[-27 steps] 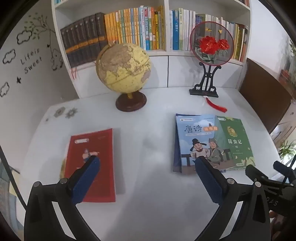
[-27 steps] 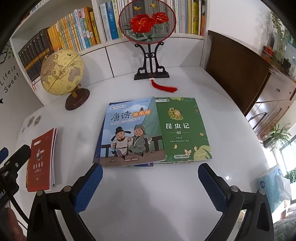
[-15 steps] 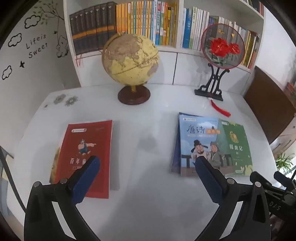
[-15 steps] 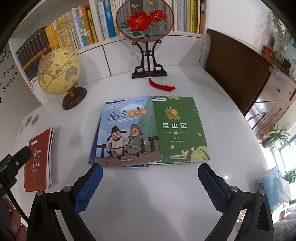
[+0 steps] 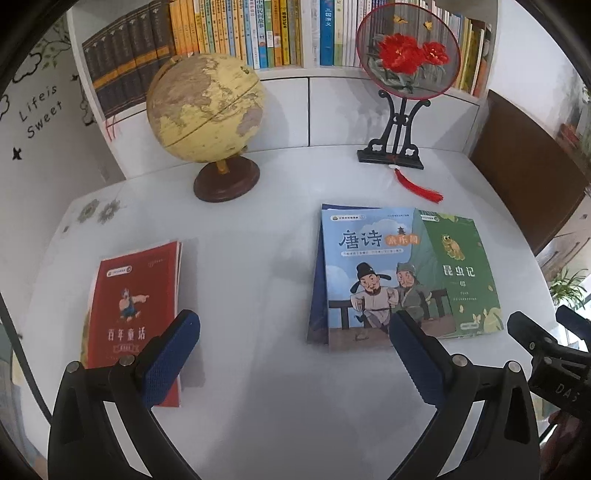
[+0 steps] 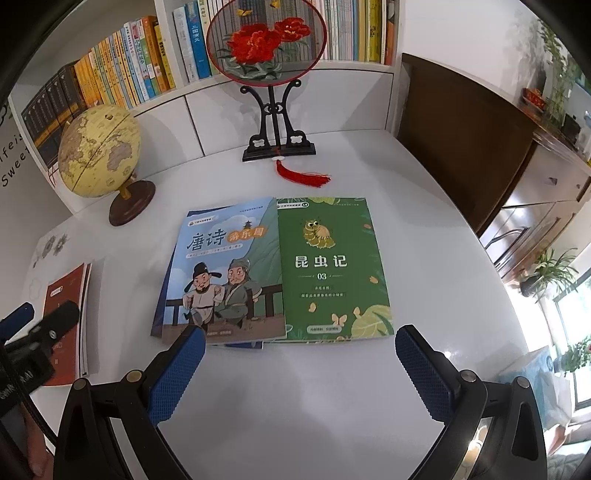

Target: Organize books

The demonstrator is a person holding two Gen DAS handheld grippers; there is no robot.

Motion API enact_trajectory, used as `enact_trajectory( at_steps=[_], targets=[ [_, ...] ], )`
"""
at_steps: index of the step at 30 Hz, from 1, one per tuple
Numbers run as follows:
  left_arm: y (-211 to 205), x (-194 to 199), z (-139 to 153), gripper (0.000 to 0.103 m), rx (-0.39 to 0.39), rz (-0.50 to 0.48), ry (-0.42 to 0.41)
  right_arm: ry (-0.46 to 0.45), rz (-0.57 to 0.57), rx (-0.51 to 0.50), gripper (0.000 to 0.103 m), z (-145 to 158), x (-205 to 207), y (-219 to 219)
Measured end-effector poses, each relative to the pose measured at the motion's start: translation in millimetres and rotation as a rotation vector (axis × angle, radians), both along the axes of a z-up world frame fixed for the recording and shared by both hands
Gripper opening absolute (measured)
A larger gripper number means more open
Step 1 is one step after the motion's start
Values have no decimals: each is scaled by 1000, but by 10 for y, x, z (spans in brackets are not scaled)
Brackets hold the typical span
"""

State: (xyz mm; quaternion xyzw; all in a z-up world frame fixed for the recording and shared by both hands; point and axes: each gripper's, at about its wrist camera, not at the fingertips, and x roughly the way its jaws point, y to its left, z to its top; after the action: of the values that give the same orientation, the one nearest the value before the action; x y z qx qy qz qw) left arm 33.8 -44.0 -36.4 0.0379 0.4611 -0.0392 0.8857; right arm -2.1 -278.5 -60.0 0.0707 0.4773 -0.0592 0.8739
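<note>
A red book (image 5: pixel 135 306) lies on top of another on the white table (image 5: pixel 258 369) at the left; it also shows in the right wrist view (image 6: pixel 68 291). A blue picture book (image 5: pixel 364 273) overlaps a green book (image 5: pixel 460 273) and a dark blue one beneath, at the right. In the right wrist view the blue book (image 6: pixel 229 269) and green book (image 6: pixel 328 266) lie just ahead. My left gripper (image 5: pixel 291 354) is open and empty above the table between the piles. My right gripper (image 6: pixel 299 369) is open and empty in front of the blue and green books.
A yellow globe (image 5: pixel 205 110) on a brown base and a round red-flower fan on a black stand (image 5: pixel 406 62) stand at the back. A red tassel (image 5: pixel 417 186) lies behind the books. A bookshelf (image 5: pixel 240 33) full of books is behind. A brown cabinet (image 6: pixel 461 129) is at the right.
Both grippers have moved a little toward the books, which now look larger and nearer. The left camera has tilted down. No book has moved.
</note>
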Motion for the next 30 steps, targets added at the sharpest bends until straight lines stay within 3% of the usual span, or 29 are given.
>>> enact_trajectory(
  at_steps=[6, 13, 22, 26, 30],
  targets=[
    [-54, 146, -11, 102, -2, 20, -17, -7, 17, 2, 103, -24, 124, -32],
    [-130, 314, -152, 102, 51, 24, -36, 4, 38, 6, 103, -144, 322, -32],
    [-116, 504, -476, 102, -30, 16, -11, -8, 86, 7, 103, -383, 582, 11],
    [-130, 540, -572, 102, 44, 47, -52, 7, 96, 11, 103, -528, 691, -9],
    [-120, 605, -679, 102, 33, 52, -23, 17, 111, 12, 103, -639, 765, -5]
  ],
)
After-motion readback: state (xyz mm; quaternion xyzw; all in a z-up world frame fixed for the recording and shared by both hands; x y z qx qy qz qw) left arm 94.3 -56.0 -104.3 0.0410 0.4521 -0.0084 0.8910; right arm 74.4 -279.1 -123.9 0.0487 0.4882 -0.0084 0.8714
